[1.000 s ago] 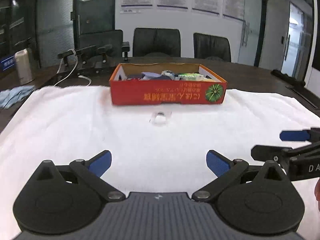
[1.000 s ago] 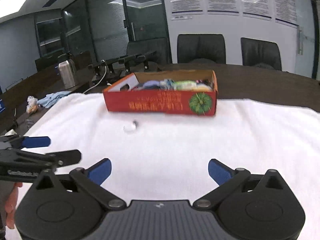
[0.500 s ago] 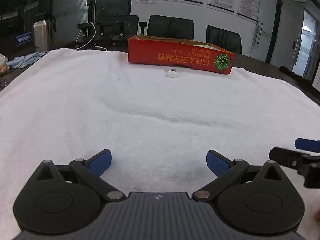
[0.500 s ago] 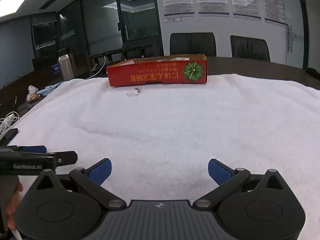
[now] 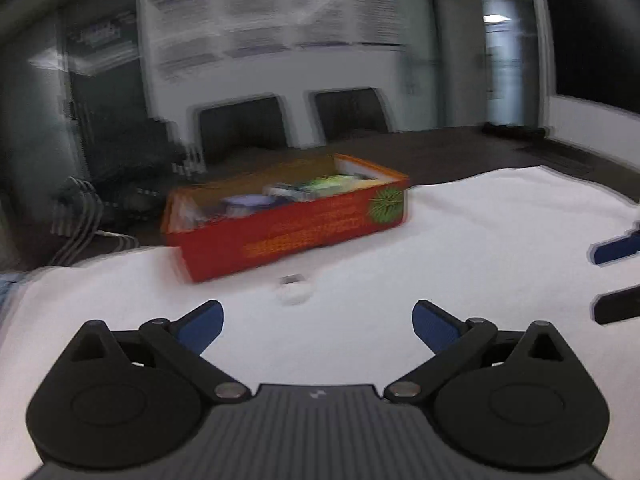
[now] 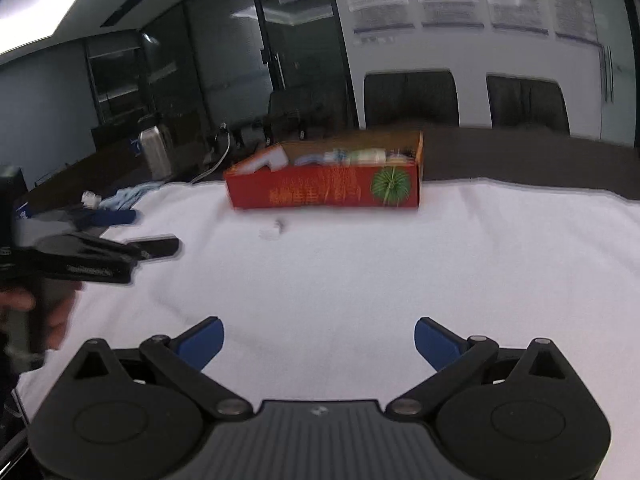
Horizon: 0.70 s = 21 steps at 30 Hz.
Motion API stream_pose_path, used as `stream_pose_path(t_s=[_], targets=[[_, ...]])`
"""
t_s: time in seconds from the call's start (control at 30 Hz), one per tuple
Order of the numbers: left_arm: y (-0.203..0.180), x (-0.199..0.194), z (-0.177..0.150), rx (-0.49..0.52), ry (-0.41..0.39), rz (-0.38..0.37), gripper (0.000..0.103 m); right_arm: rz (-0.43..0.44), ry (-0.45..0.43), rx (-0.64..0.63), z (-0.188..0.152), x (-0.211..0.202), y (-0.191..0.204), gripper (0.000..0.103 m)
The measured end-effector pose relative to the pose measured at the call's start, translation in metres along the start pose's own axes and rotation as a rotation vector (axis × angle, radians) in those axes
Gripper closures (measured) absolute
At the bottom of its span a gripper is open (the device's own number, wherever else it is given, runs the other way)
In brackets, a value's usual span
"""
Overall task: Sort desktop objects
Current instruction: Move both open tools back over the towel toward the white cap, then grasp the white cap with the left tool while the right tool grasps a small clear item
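Observation:
A red cardboard box (image 5: 296, 224) holding several small items stands on the white towel (image 5: 460, 248); it also shows in the right wrist view (image 6: 332, 192). A small white object (image 5: 294, 292) lies on the towel just in front of the box, and shows in the right wrist view (image 6: 272, 232). My left gripper (image 5: 318, 324) is open and empty, close behind the white object. My right gripper (image 6: 319, 340) is open and empty, farther back over the towel. The left gripper appears at the left of the right wrist view (image 6: 136, 232). The left view is blurred.
A dark table (image 6: 520, 152) lies beyond the towel, with black chairs (image 6: 412, 96) behind it. A steel flask (image 6: 154, 152), cables (image 5: 76, 224) and a blue cloth (image 6: 128, 196) sit left of the towel.
Both grippers have risen and tilted so the box interior shows again. My left gripper has moved closer to the white object and the box. Both stay open.

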<state>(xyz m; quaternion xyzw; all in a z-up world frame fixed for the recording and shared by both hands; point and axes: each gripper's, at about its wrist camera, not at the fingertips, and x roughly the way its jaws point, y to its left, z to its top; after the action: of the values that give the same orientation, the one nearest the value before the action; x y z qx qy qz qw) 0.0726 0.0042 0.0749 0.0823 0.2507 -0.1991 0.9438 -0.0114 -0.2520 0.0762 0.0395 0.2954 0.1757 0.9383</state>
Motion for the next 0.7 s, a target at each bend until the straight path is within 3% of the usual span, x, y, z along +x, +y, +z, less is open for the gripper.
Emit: stream_pose_path(t_s=[0.03,0.1,0.17,0.33,0.37,0.4,0.43,0.5,0.7], targets=[[0.009,0.02,0.005,-0.048,0.019,-0.036,0.002,-0.014,-0.018,-0.022,0.01,0.006,-0.001,0.003],[0.019,0.056,0.01,-0.076,0.039,-0.051,0.031,-0.035,-0.04,-0.065,0.025,0.021,-0.002,0.008],[0.02,0.091,0.011,-0.03,0.079,-0.003,0.045,-0.044,-0.042,-0.095,0.039,0.042,-0.005,0.01],[0.029,0.127,-0.001,-0.023,0.131,0.038,0.045,-0.02,-0.01,-0.122,0.067,0.088,-0.007,0.012],[0.031,0.126,-0.004,-0.037,0.128,0.027,0.053,-0.012,-0.004,-0.137,0.071,0.098,-0.005,0.012],[0.033,0.129,-0.005,-0.052,0.12,0.006,0.071,-0.003,0.003,-0.151,0.076,0.109,-0.003,0.013],[0.035,0.13,-0.008,-0.066,0.123,-0.011,0.082,0.01,0.006,-0.166,0.08,0.119,0.0,0.015],[0.041,0.126,-0.009,-0.097,0.128,-0.019,0.097,0.047,0.005,-0.201,0.087,0.14,0.004,0.02],[0.068,0.093,-0.004,-0.192,0.147,0.004,0.101,0.131,0.069,-0.277,0.1,0.224,0.023,0.037]])
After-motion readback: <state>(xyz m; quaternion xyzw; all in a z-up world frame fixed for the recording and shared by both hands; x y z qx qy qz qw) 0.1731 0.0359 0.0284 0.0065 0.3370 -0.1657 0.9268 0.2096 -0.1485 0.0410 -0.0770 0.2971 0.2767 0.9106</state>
